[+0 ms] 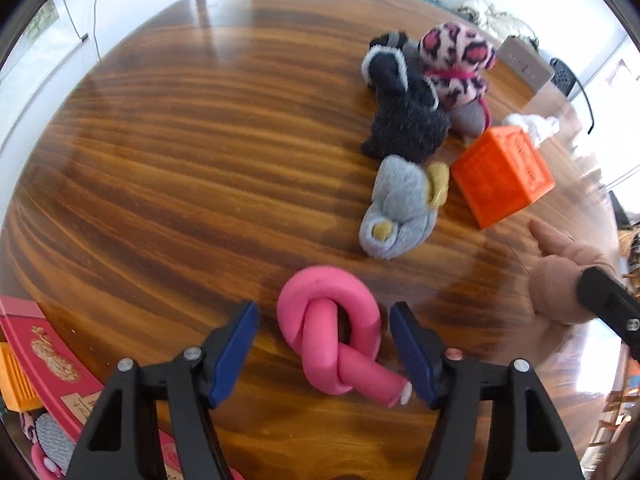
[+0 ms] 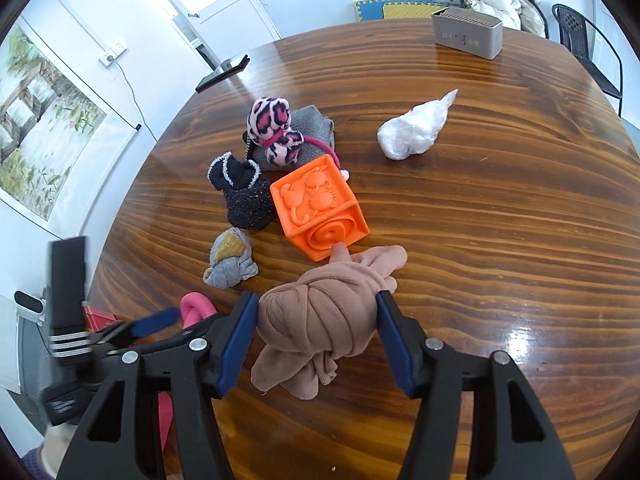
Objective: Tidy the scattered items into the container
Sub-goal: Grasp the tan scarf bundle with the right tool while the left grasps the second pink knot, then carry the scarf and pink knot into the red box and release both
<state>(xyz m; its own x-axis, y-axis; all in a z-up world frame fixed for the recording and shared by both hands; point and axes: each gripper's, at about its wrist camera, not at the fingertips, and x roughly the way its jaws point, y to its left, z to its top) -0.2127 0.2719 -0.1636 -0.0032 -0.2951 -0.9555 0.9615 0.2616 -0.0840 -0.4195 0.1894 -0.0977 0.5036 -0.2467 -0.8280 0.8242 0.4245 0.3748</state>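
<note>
My left gripper [image 1: 324,348] is open, its blue pads either side of a pink knotted foam tube [image 1: 332,332] lying on the wooden table [image 1: 180,160]. My right gripper [image 2: 316,340] is shut on a beige knotted cloth bundle [image 2: 320,320], held just above the table; the bundle also shows in the left wrist view [image 1: 560,280]. Scattered ahead are an orange cube [image 2: 320,208], a black sock ball [image 2: 244,196], a grey and yellow sock ball [image 2: 232,260], a pink leopard plush [image 2: 276,132] and a white plastic wad [image 2: 412,128]. A red container [image 1: 44,360] sits at the lower left.
A grey cloth [image 2: 316,128] lies under the leopard plush. A beige box [image 2: 468,32] and a black phone [image 2: 224,70] sit near the far table edge. A black chair [image 2: 592,48] stands beyond the table. The left gripper shows at the left of the right wrist view [image 2: 156,324].
</note>
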